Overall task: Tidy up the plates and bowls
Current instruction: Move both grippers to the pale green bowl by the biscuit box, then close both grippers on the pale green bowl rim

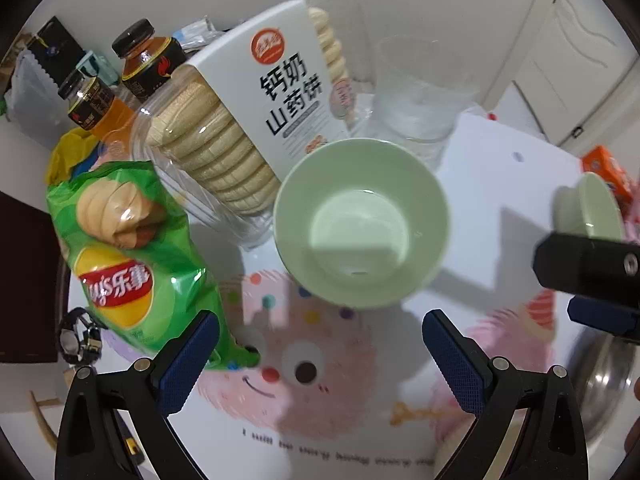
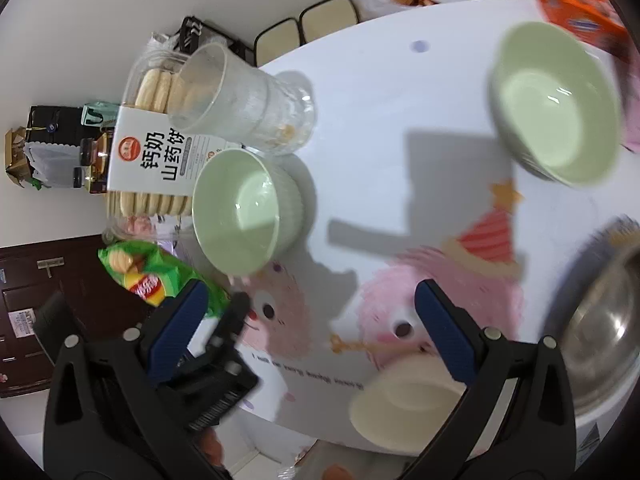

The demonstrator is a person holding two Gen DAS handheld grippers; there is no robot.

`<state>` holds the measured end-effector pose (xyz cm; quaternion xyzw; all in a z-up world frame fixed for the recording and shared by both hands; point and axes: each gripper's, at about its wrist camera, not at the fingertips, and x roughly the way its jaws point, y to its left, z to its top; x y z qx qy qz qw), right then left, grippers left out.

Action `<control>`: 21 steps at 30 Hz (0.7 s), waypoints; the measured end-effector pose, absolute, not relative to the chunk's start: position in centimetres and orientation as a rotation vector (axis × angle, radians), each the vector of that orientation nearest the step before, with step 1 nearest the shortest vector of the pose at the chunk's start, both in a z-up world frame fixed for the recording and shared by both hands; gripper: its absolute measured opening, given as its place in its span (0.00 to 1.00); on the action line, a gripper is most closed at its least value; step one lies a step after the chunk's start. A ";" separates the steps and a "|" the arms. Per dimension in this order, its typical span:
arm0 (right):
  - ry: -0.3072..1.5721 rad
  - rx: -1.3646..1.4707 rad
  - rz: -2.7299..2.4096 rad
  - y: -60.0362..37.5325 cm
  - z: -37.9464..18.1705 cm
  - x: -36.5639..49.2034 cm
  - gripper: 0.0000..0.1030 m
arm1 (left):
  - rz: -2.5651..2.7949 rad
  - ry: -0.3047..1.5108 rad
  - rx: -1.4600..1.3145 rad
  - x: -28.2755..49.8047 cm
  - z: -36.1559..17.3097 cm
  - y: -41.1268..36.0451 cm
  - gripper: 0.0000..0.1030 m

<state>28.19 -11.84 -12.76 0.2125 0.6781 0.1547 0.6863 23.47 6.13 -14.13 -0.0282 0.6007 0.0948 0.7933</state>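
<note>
Both grippers, left (image 1: 320,344) and right (image 2: 312,316), gape empty; a blurred cream bowl (image 2: 404,408) is cut off behind the right's finger.

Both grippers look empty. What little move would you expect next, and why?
Probably the left gripper eases forward to the near green bowl. It is open, the bowl sits upright just ahead between its fingers, and a second green bowl waits farther right to stack with.

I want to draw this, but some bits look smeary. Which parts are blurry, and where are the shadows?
Right wrist view: the pale green bowl at upper right and the cream bowl at the bottom are smeared, and a dark, hard-edged shadow crosses the white tablecloth. Left wrist view: the middle pale green bowl looks slightly soft, half shaded inside.
</note>
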 end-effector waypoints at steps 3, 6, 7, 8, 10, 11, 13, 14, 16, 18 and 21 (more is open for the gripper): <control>1.543 0.464 0.372 -10.3 -14.0 29.6 1.00 | 0.194 1.314 -0.077 24.2 -15.2 6.6 1.00; 1.563 0.461 0.377 -9.4 -15.1 30.5 1.00 | 0.174 1.316 -0.102 24.8 -15.8 7.2 1.00; 1.570 0.468 0.380 -9.1 -15.4 30.8 1.00 | 0.168 1.319 -0.109 25.0 -15.9 7.4 1.00; 1.574 0.472 0.378 -8.9 -15.7 31.1 1.00 | 0.160 1.323 -0.117 25.4 -16.1 7.5 1.00; 1.587 0.467 0.380 -8.4 -16.2 31.6 0.99 | 0.151 1.329 -0.137 25.9 -16.3 7.9 0.99; 1.590 0.462 0.385 -8.1 -16.3 31.8 0.96 | 0.147 1.333 -0.146 26.2 -16.4 8.0 0.97; 1.590 0.448 0.385 -7.5 -16.6 32.1 0.93 | 0.142 1.354 -0.165 26.7 -16.9 8.7 0.91; 1.594 0.439 0.383 -7.3 -16.8 32.3 0.90 | 0.138 1.366 -0.175 26.9 -17.1 8.8 0.85; 1.600 0.439 0.388 -6.9 -17.1 32.6 0.82 | 0.146 1.389 -0.189 27.2 -17.8 9.1 0.74; 1.614 0.434 0.387 -6.5 -17.5 32.9 0.73 | 0.150 1.406 -0.198 27.2 -18.4 9.3 0.57; 1.639 0.417 0.386 -5.6 -18.3 33.3 0.61 | 0.155 1.425 -0.209 27.8 -19.1 9.7 0.48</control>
